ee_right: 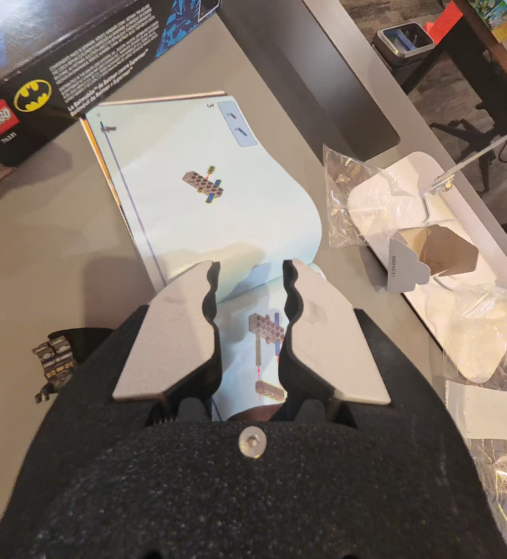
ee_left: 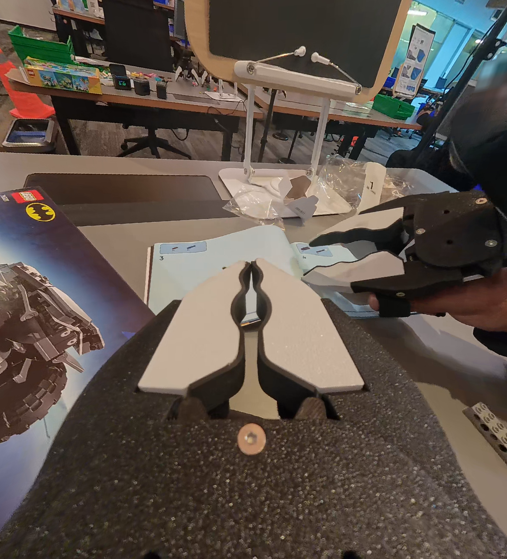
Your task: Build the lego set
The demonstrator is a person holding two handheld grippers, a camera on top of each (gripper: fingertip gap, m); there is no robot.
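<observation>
Both grippers above booklet

Left gripper body covers booklet's near edge; box cropped left; brick cropped right.

An open booklet lies flat on the counter. A box lies just left of the booklet. Behind the booklet a stand rests on the counter, with plastic bags and a small carton on and around its base. The left claw hangs over the booklet's left page, the right claw over its right page.
</observation>
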